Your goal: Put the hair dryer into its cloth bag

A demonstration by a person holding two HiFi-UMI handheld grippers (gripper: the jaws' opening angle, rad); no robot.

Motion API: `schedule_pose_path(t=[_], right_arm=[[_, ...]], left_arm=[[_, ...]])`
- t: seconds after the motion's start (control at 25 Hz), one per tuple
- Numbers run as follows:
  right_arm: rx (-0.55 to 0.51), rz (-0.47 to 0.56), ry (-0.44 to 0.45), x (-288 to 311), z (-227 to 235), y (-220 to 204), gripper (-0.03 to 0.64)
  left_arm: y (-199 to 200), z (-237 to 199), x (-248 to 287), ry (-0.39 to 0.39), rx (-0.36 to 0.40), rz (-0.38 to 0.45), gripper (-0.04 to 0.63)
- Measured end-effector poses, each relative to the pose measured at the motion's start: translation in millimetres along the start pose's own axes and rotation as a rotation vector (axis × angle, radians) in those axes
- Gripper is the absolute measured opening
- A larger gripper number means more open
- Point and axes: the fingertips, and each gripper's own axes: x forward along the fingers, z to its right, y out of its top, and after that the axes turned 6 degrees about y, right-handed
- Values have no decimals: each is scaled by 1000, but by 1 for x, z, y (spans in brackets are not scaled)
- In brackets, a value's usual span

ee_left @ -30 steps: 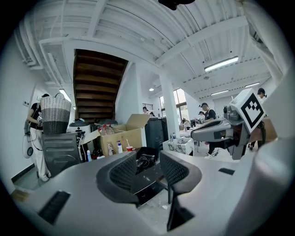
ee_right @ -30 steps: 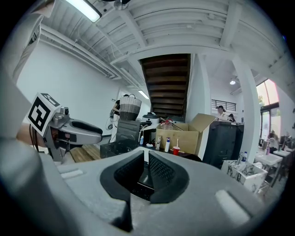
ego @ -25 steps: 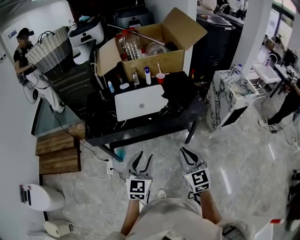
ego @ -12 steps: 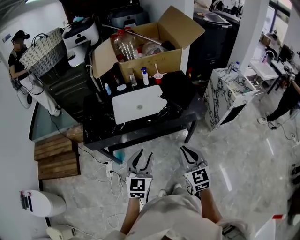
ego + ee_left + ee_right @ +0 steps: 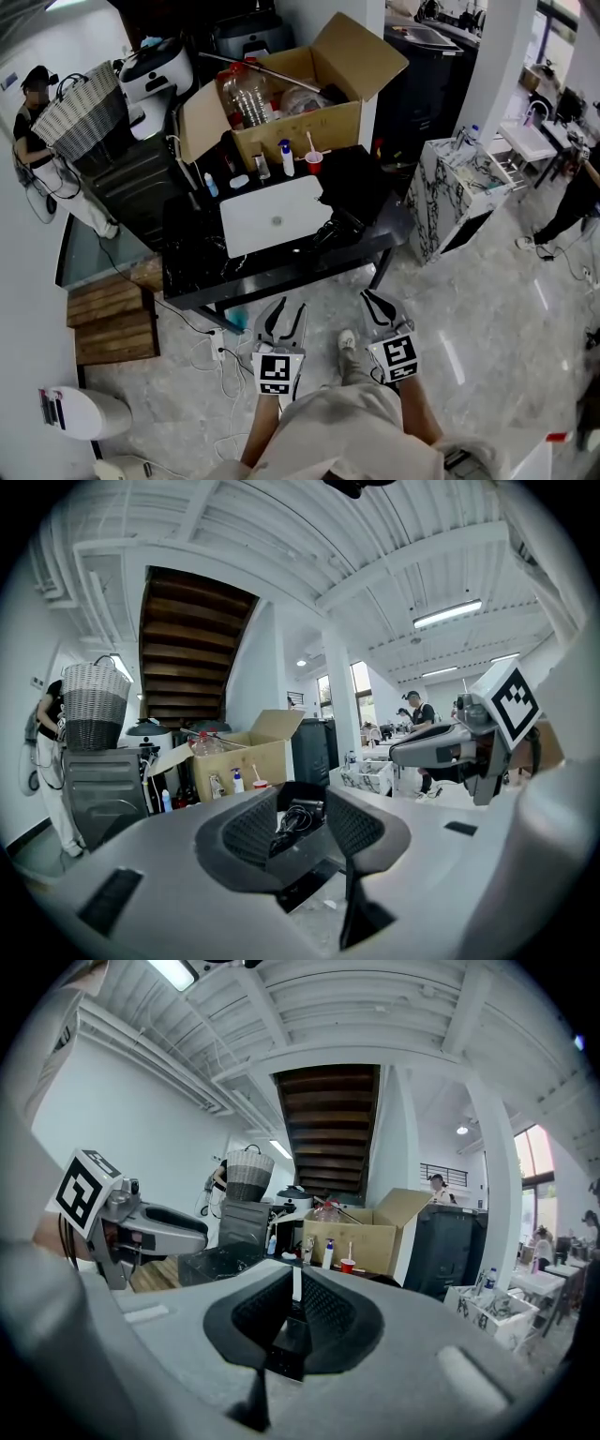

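Observation:
On the black table [image 5: 202, 277], the black hair dryer [image 5: 334, 225] lies with its cord beside a flat white rectangle that looks like the cloth bag [image 5: 274, 214]. A black cloth [image 5: 361, 176] lies behind the dryer. Both grippers hover over the floor, short of the table's front edge. My left gripper [image 5: 286, 311] has its jaws a little apart and holds nothing; in the left gripper view the left gripper [image 5: 302, 803] frames the hair dryer [image 5: 296, 817] far off through that gap. My right gripper [image 5: 368, 300] is shut and empty; the right gripper [image 5: 294, 1302] shows only a thin slit.
An open cardboard box [image 5: 300, 103] with bottles stands at the table's back, with spray bottles and a red cup [image 5: 313, 159] before it. A marble-patterned cabinet [image 5: 459, 187] stands right, wooden steps [image 5: 112, 314] left. A power strip and cables [image 5: 217, 342] lie under the table's edge. A person [image 5: 33, 122] stands far left.
The table has drawn closer in the head view as both grippers move toward it. A foot now shows on the floor between the grippers.

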Motion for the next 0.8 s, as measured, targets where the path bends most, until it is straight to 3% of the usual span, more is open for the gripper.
schedule_pose_path(t=[0.8], right_arm=[[4, -8, 94, 94, 93, 10, 17]], left_arm=[[10, -20, 123, 58, -16, -37, 163]])
